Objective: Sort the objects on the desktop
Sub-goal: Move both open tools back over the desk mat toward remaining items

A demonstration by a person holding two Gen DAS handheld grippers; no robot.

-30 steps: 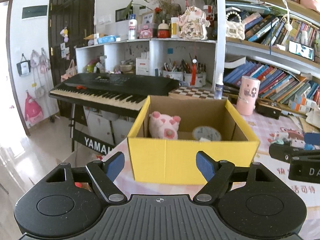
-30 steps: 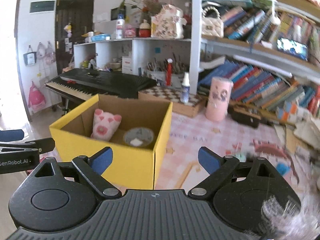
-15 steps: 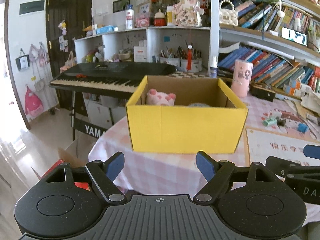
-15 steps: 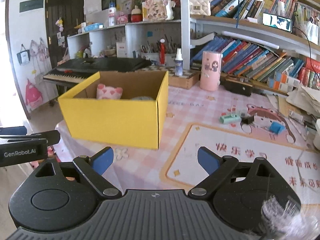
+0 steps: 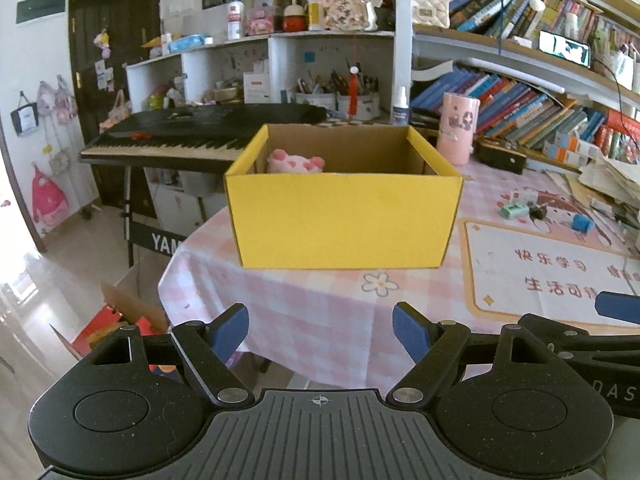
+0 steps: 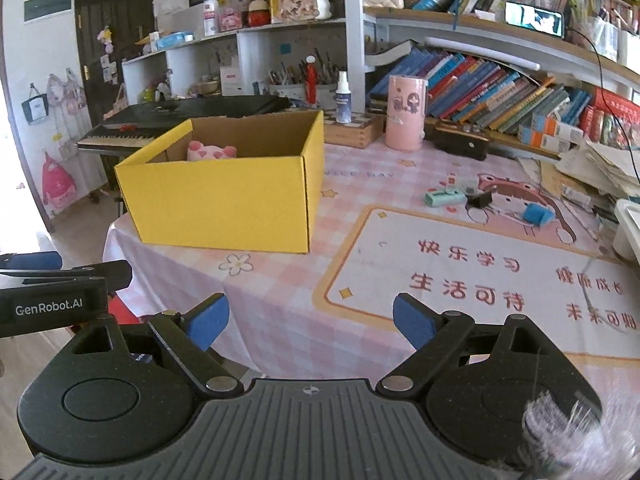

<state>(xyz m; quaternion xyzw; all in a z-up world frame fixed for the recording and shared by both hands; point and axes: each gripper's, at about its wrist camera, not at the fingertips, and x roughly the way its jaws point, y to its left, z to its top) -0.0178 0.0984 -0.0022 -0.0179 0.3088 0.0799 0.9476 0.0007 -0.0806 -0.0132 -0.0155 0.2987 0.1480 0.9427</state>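
Observation:
A yellow cardboard box (image 5: 344, 220) stands on the pink checked tablecloth (image 5: 320, 320) and shows in the right wrist view too (image 6: 224, 208). A pink plush pig (image 5: 296, 162) lies inside it, also seen from the right (image 6: 211, 151). Small loose items lie on the mat: a mint green item (image 6: 444, 198), a black clip (image 6: 482, 200) and a blue block (image 6: 536, 214). My left gripper (image 5: 320, 330) is open and empty, well short of the box. My right gripper (image 6: 310, 320) is open and empty above the table's front edge.
A pink cylinder (image 6: 406, 112) and a spray bottle (image 6: 342, 98) stand behind the box. Bookshelves (image 6: 500, 92) line the back right. A black keyboard (image 5: 192, 136) stands left of the table. A white tray edge (image 6: 628, 228) sits far right.
Both grippers have pulled back and down from above the box toward the table's front edge. The box looks farther away. Both stay open and empty.

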